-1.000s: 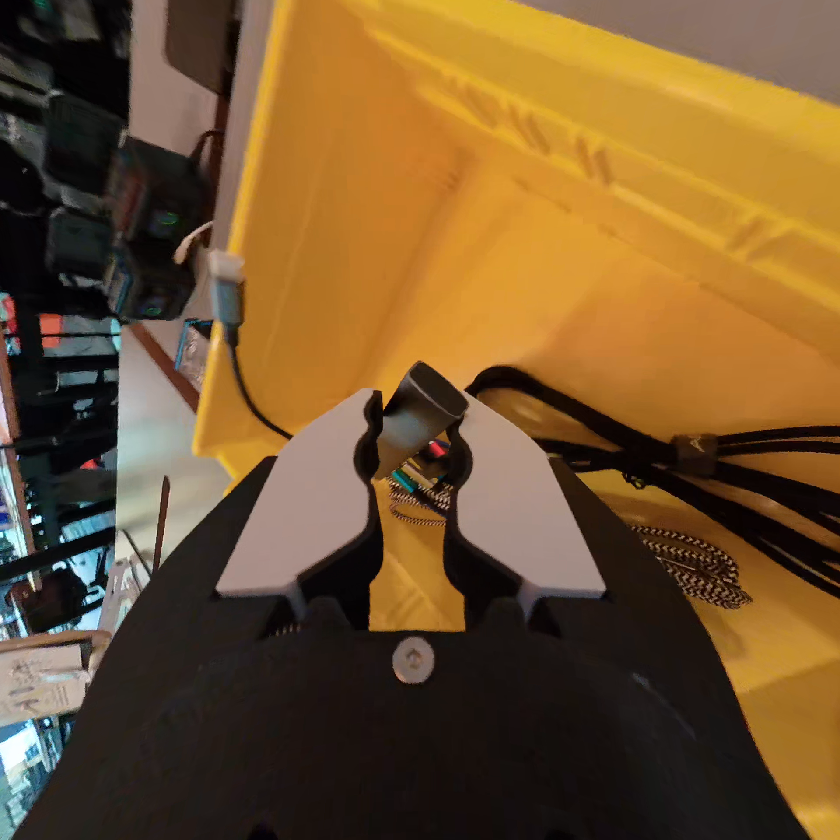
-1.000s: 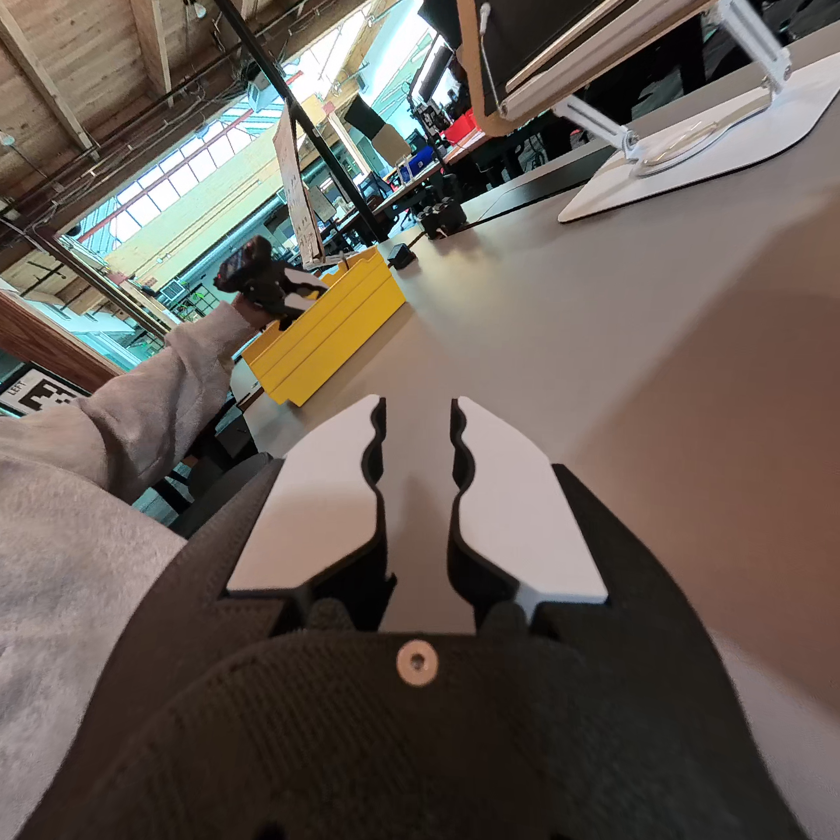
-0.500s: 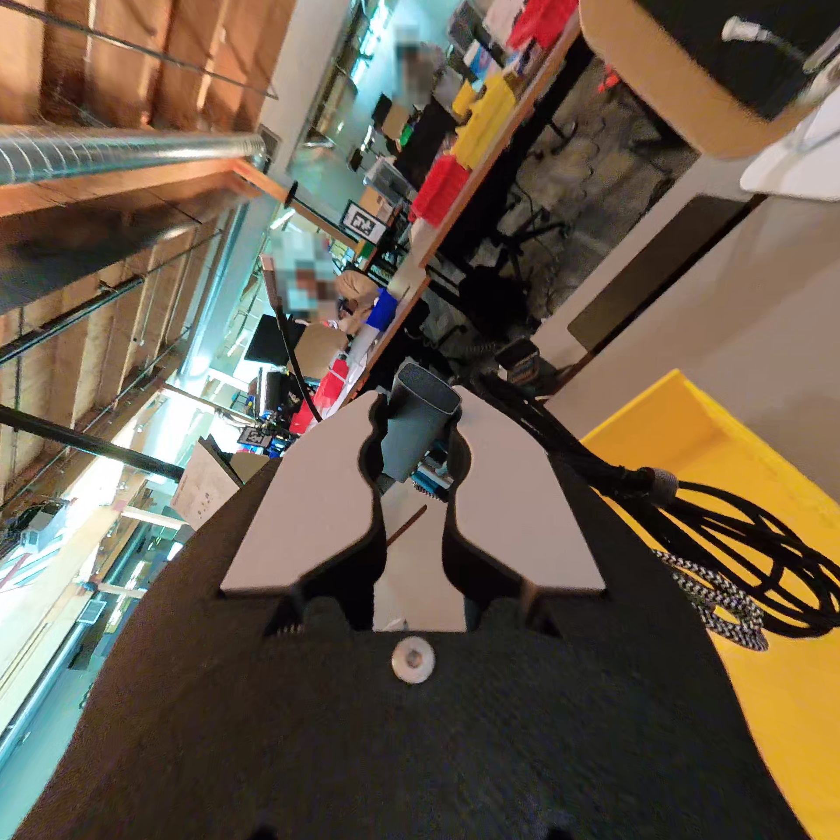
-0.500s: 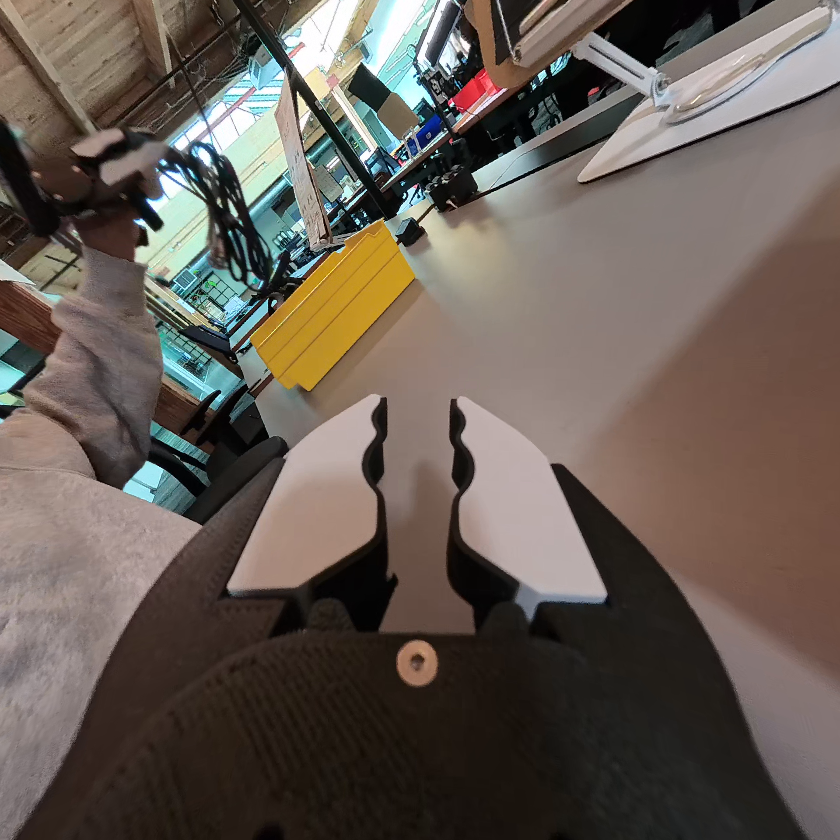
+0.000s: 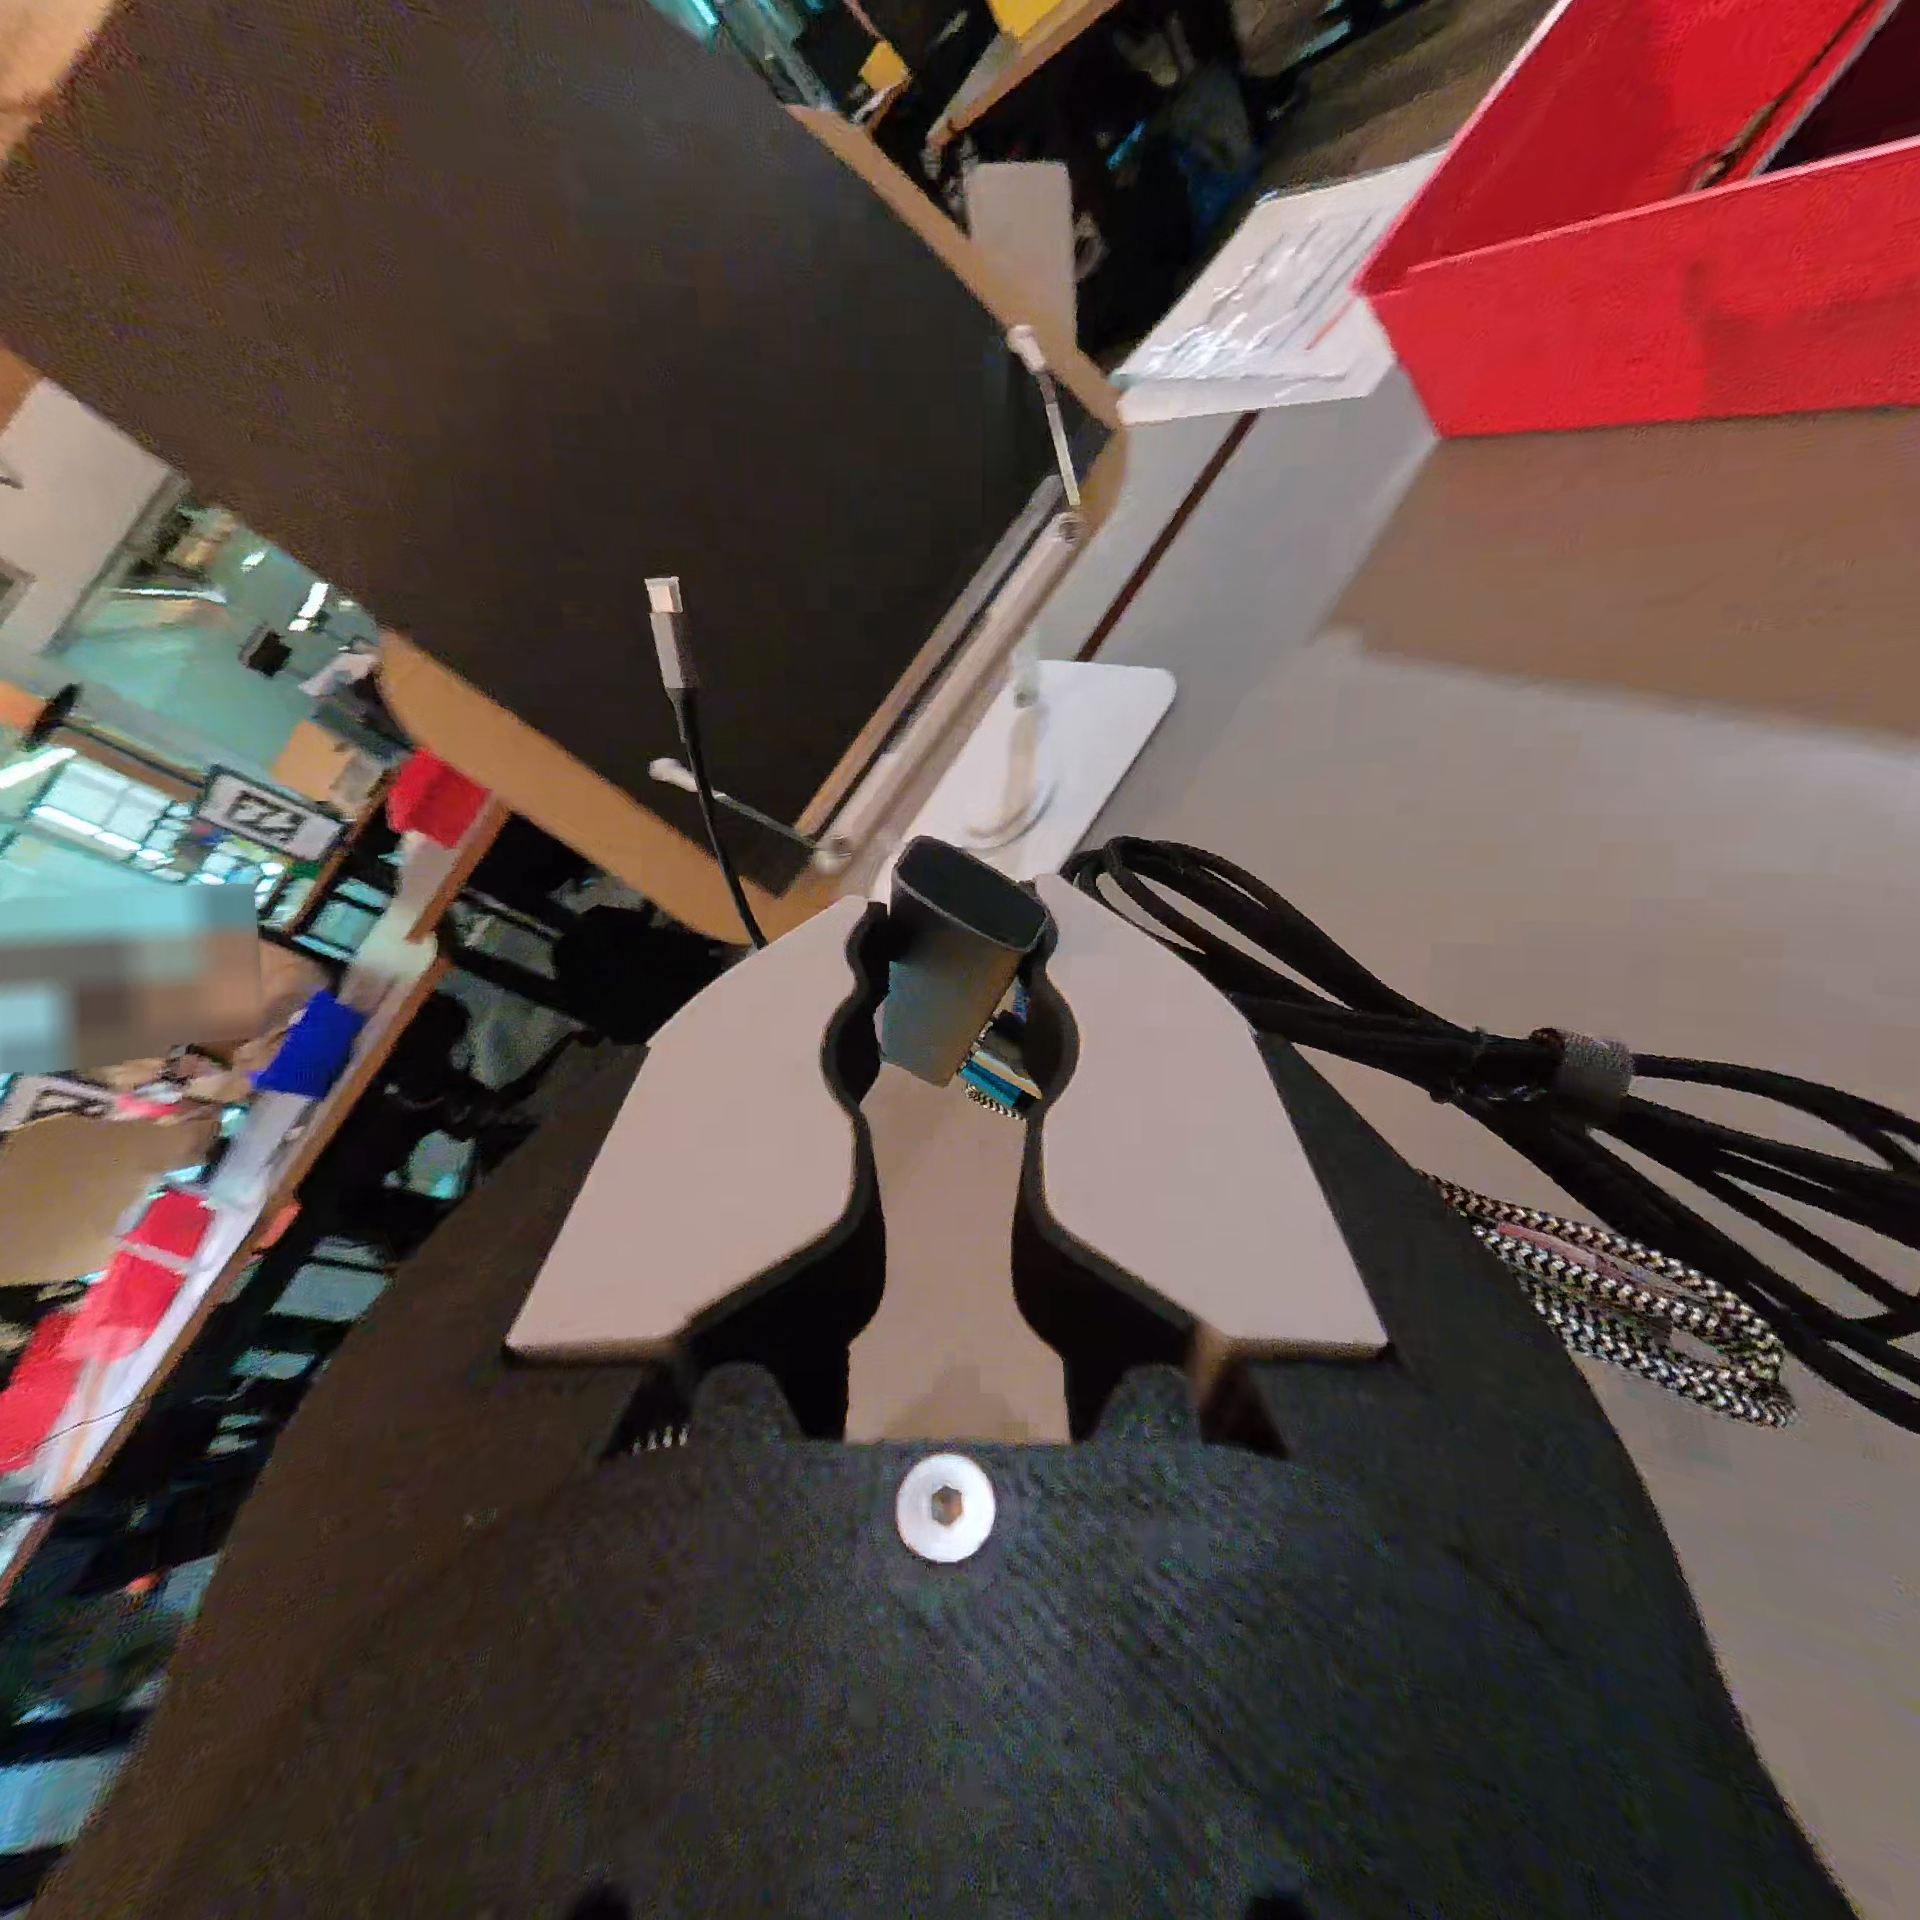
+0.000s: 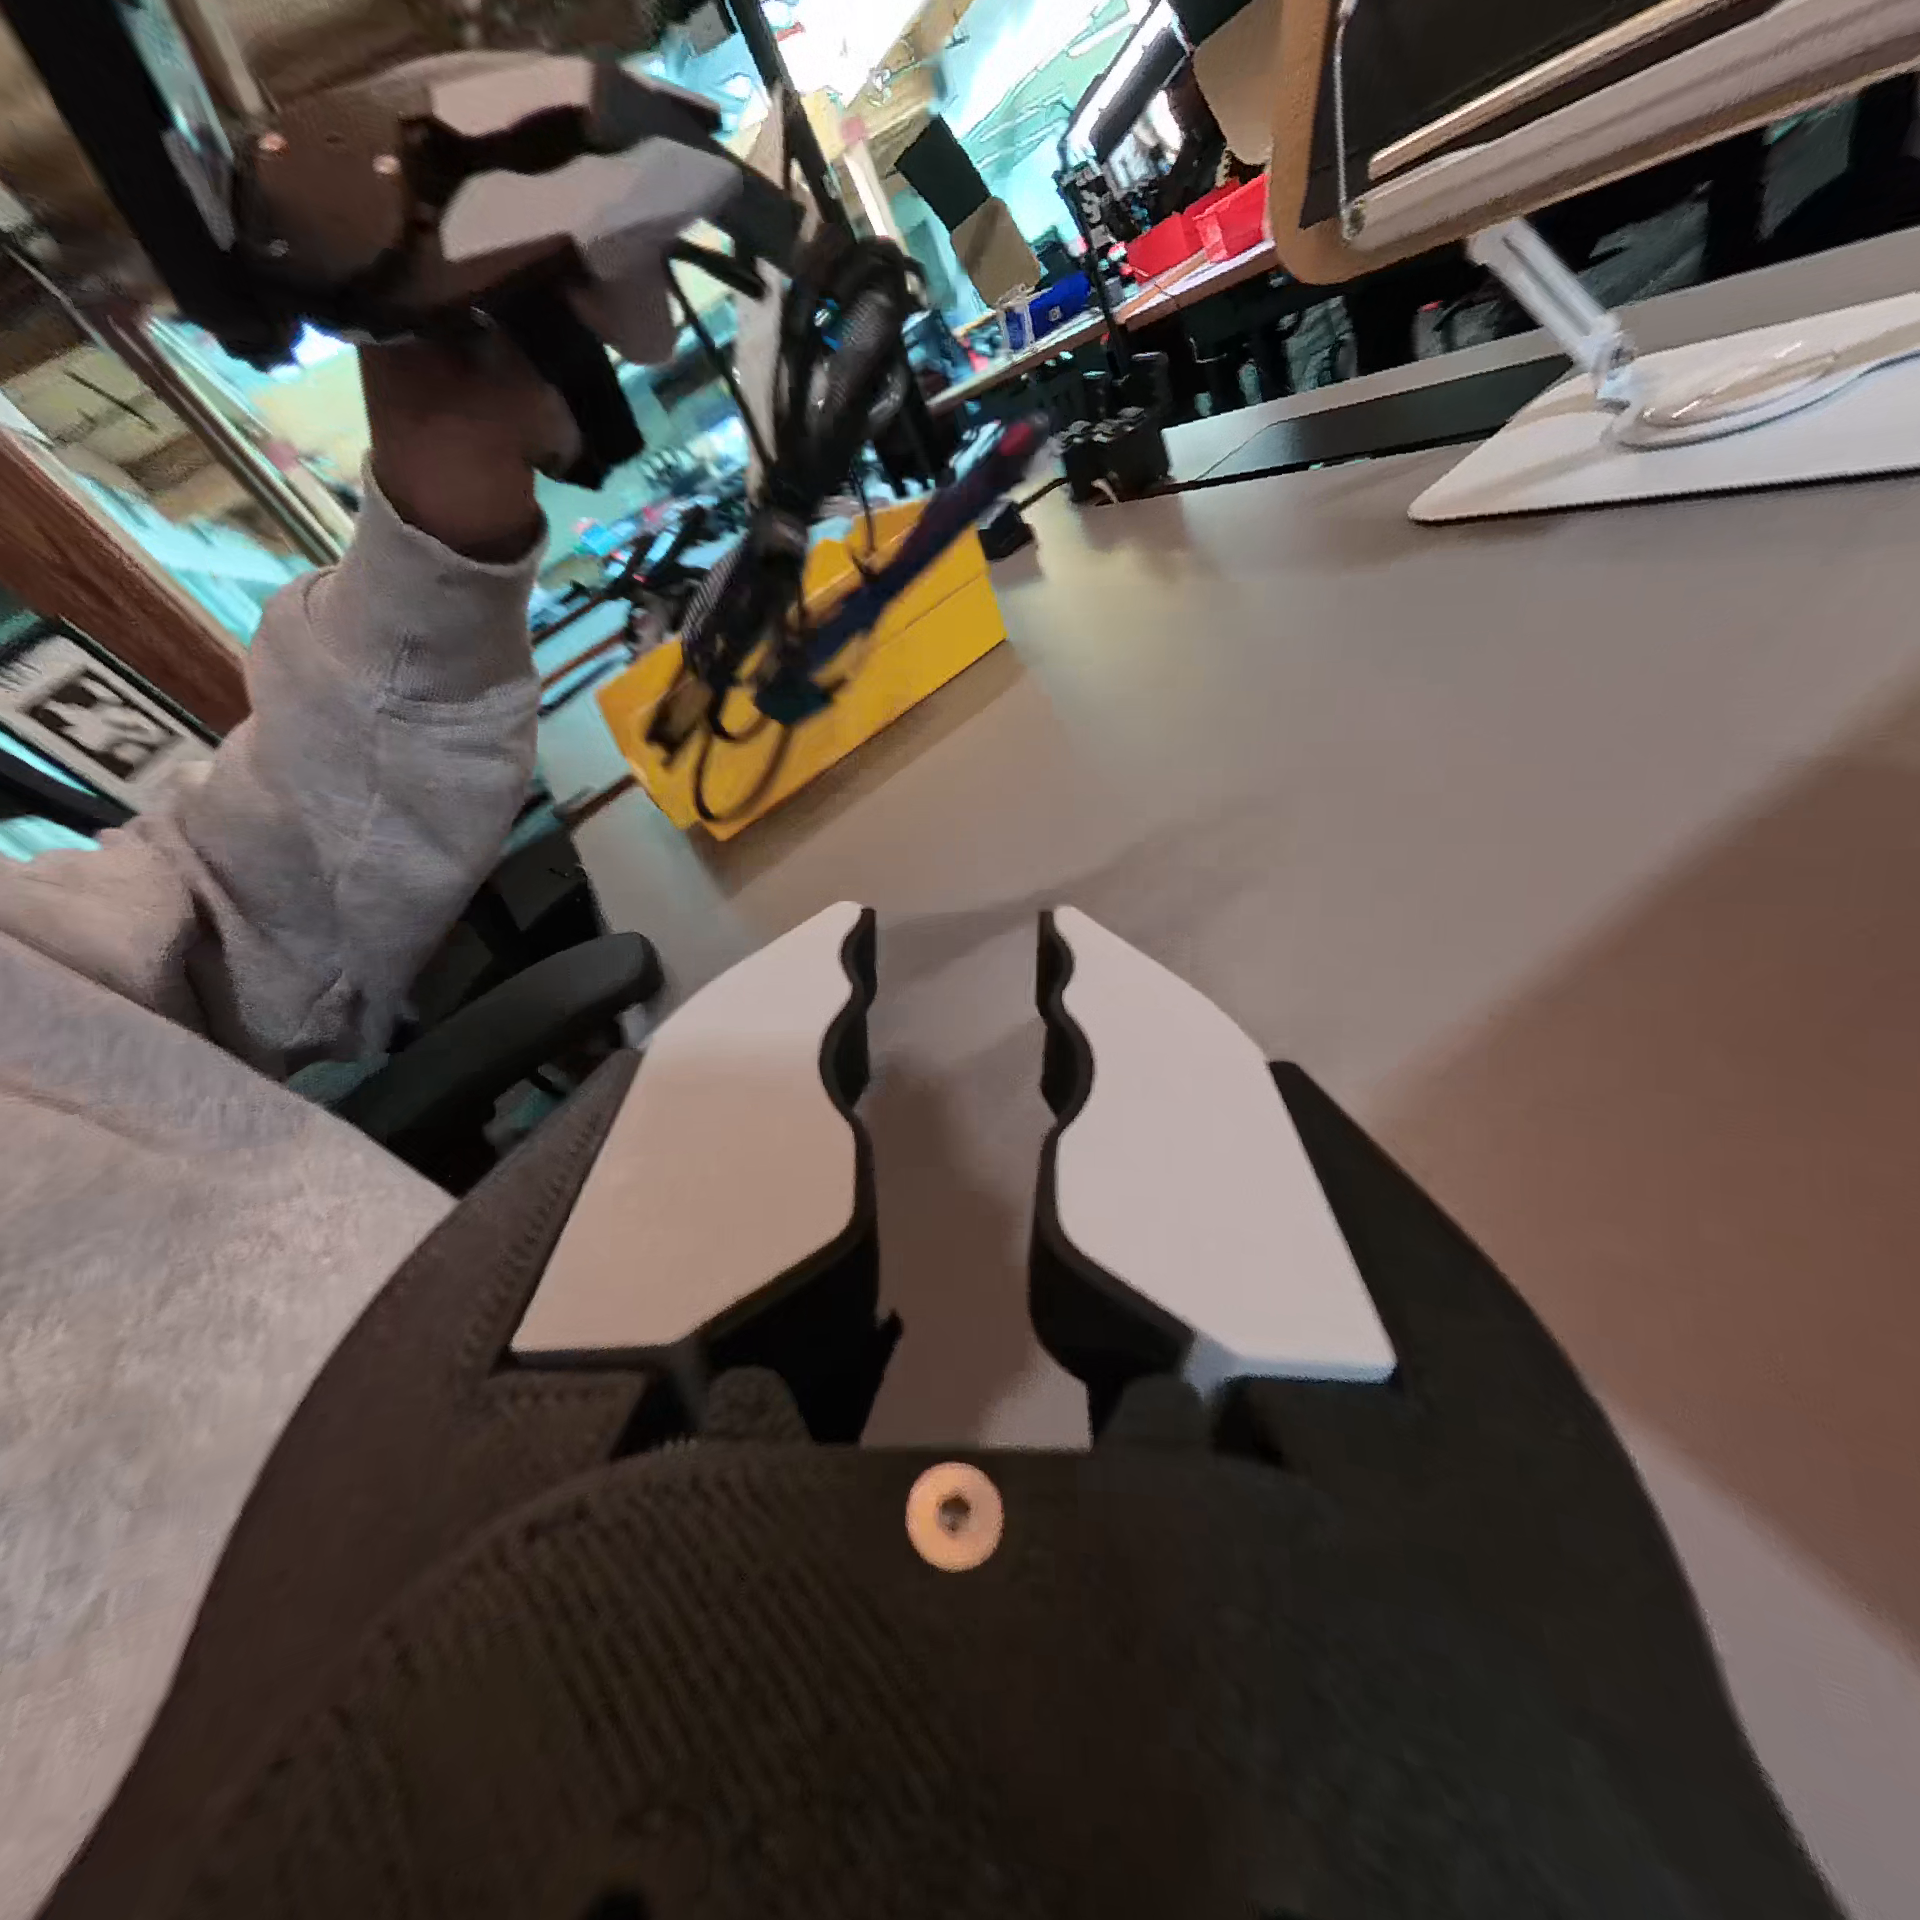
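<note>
My left gripper (image 5: 954, 935) is shut on a grey metal adapter (image 5: 956, 971) with a blue plug end. From it hang a bundle of black cables (image 5: 1558, 1101) tied with a strap, a black-and-white braided cable (image 5: 1621, 1299) and a thin black cable with a silver plug (image 5: 670, 644). In the right wrist view the left gripper (image 6: 540, 197) is held high in the air with the cable bundle (image 6: 800, 436) dangling above the grey table. My right gripper (image 6: 956, 935) is open and empty, low over the table (image 6: 1455, 831).
A yellow bin (image 6: 894, 665) stands on the table's far left, beyond the dangling cables. A red bin (image 5: 1662, 239) and a monitor (image 5: 468, 343) on a white stand (image 5: 1039, 748) are at the back. A grey sleeve (image 6: 343, 748) and a chair (image 6: 520, 1029) are at left. My hands' fingertips stand some 25 cm from each other.
The left gripper has lifted the adapter and its cables out of the yellow bin, up and toward the right gripper. The right gripper has stayed open and nearly still.
</note>
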Tool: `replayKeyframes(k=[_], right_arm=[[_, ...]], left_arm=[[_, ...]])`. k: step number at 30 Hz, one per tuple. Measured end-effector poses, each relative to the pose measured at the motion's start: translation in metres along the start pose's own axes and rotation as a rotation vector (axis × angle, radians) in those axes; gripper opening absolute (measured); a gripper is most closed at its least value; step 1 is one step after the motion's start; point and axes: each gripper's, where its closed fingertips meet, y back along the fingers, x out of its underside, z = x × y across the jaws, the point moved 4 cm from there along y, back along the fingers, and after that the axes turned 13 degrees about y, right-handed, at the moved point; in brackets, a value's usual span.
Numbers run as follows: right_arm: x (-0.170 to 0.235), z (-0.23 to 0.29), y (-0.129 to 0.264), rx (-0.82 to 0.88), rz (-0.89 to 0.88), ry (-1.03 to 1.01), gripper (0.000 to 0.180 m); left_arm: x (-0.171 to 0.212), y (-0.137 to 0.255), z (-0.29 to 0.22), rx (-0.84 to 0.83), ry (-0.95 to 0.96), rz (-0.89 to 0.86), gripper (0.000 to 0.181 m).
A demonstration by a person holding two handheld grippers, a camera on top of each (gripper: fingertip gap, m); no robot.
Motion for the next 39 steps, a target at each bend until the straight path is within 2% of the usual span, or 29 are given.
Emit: replayKeyframes(k=[4, 8, 13, 14, 16, 18, 19, 21, 24, 28, 33, 39], right_arm=[[-0.007, -0.005, -0.002, 0.252, -0.023, 0.292, 0.058], [-0.002, 0.014, -0.027, 0.238, -0.002, 0.387, 0.064], [0.022, 0.001, -0.067, 0.306, 0.188, 0.503, 0.069], [0.025, -0.003, -0.073, 0.310, 0.224, 0.503, 0.063], [0.031, -0.009, -0.079, 0.303, 0.276, 0.457, 0.039], [0.031, -0.013, -0.076, 0.252, 0.269, 0.380, 0.011], [0.028, -0.015, -0.072, 0.239, 0.242, 0.343, 0.007], [0.020, -0.024, -0.064, 0.237, 0.169, 0.275, 0.006], [0.010, -0.027, -0.052, 0.137, 0.060, 0.195, 0.005], [0.011, -0.024, -0.042, 0.062, 0.029, 0.125, 0.005], [0.004, -0.005, -0.037, -0.082, -0.042, 0.111, 0.005], [-0.007, 0.011, -0.027, -0.238, -0.110, 0.136, 0.004]], left_arm=[[0.029, -0.049, -0.084, 0.195, 0.083, 0.033, 0.027], [0.029, -0.065, -0.143, 0.351, 0.141, 0.031, 0.027], [0.025, -0.072, -0.181, 0.595, 0.425, 0.041, 0.027], [0.026, -0.072, -0.184, 0.633, 0.477, 0.038, 0.028], [0.031, -0.072, -0.186, 0.688, 0.531, 0.022, 0.032], [0.031, -0.068, -0.182, 0.742, 0.570, -0.056, 0.048], [0.029, -0.064, -0.179, 0.770, 0.591, -0.111, 0.055], [0.032, -0.061, -0.169, 0.788, 0.613, -0.204, 0.071], [0.054, -0.072, -0.164, 0.772, 0.609, -0.208, 0.086], [0.056, -0.076, -0.161, 0.803, 0.686, -0.187, 0.089], [0.053, -0.072, -0.170, 0.787, 0.547, -0.199, 0.101], [0.054, -0.058, -0.198, 0.943, 0.324, -0.180, 0.113]])
